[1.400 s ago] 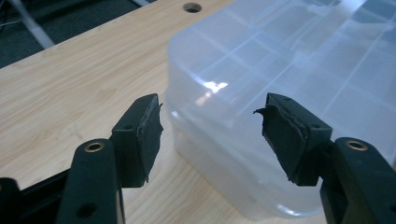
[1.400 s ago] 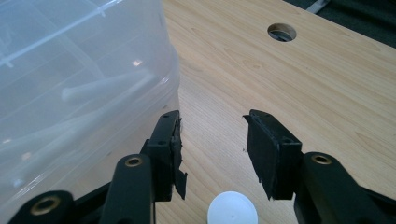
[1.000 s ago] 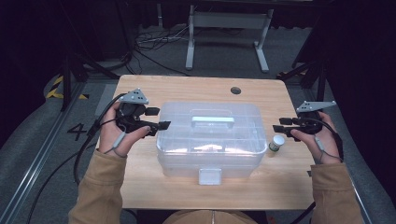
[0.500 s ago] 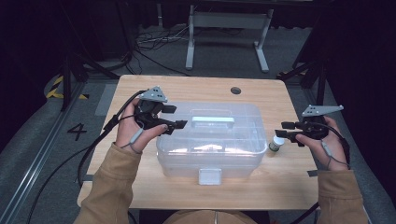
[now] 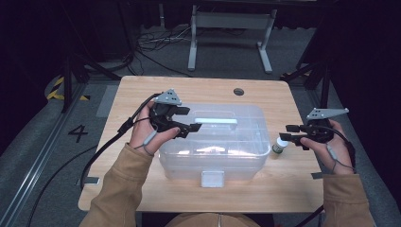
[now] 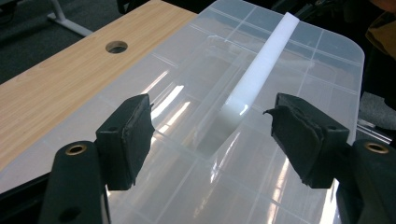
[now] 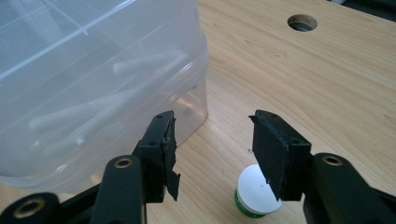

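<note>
Over the middle of the table (image 5: 142, 90) sits a clear plastic storage box (image 5: 213, 146), lid on, its front latch (image 5: 212, 178) facing the near edge; a white handle bar (image 6: 261, 65) lies flat in a recess along the lid's centre. By the left gripper view, the left gripper (image 6: 212, 140) hovers above the lid with its jaws spread wide and empty, the near end of the bar between and beyond them; the step in hand looks like reaching for that handle. Its next move calls for a short advance along the lid and a close across the bar, which lies low in its recess and may need a tip slid beneath it.

Beside the box's right wall, towards the table's right edge, stands a small white-capped bottle (image 7: 257, 191) with a green band; the right gripper (image 5: 294, 135) hangs just above it, jaws parted, holding nothing. Room there is tight on the box side, open towards the right edge; the far edge, with its cable hole (image 5: 239, 91), is well apart from both hands.
</note>
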